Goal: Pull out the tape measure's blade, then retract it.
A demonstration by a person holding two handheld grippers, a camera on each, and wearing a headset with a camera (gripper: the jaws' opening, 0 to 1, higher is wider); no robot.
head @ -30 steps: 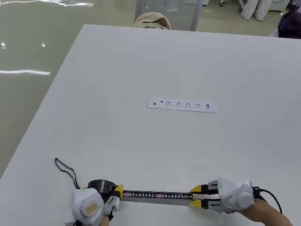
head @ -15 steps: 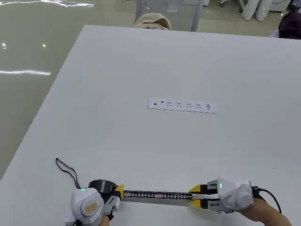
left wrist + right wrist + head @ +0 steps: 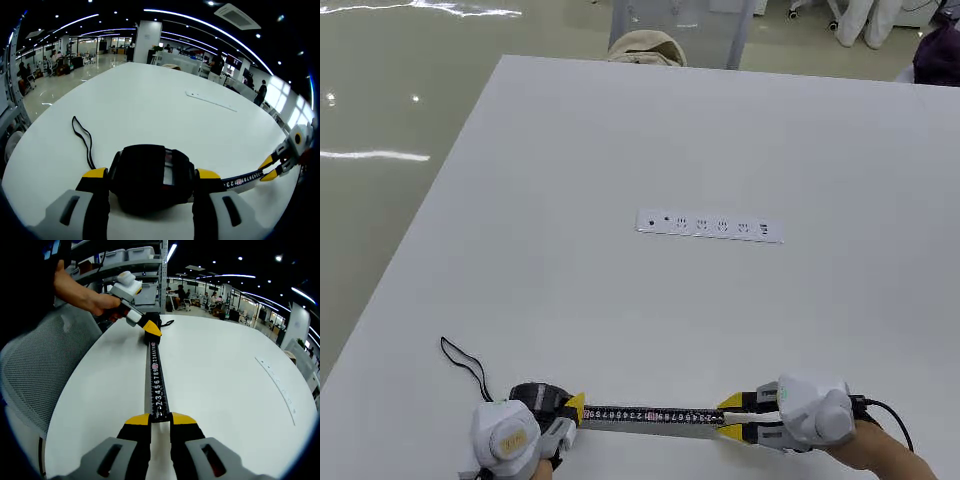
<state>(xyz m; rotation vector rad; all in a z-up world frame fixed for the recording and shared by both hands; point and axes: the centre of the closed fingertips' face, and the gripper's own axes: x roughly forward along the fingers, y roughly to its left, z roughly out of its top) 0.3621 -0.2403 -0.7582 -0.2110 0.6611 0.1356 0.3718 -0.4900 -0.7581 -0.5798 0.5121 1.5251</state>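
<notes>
Left fingers (image 3: 95,174): clenched on the tape measure case (image 3: 150,172), on the person's side of the power strip (image 3: 710,224), well apart from it.
Right fingers (image 3: 185,421): pinching the blade (image 3: 156,375) tip.
Handling: case rigid, light; blade thin, springy, probably snaps back; grip the tip firmly.

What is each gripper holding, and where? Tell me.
The left gripper clamps the tape measure case by its sides; right gripper pinches the blade at its tip.

White numerals run along the black blade (image 3: 156,375) of the tape measure (image 3: 151,175). In the right gripper view 2, 3, 4, 5, 6, 7, 8, 9 read clearly from the near end, then a red-marked figure; beyond that the digits blur. The left gripper view shows 1 2 3 at the blade's far end.
</notes>
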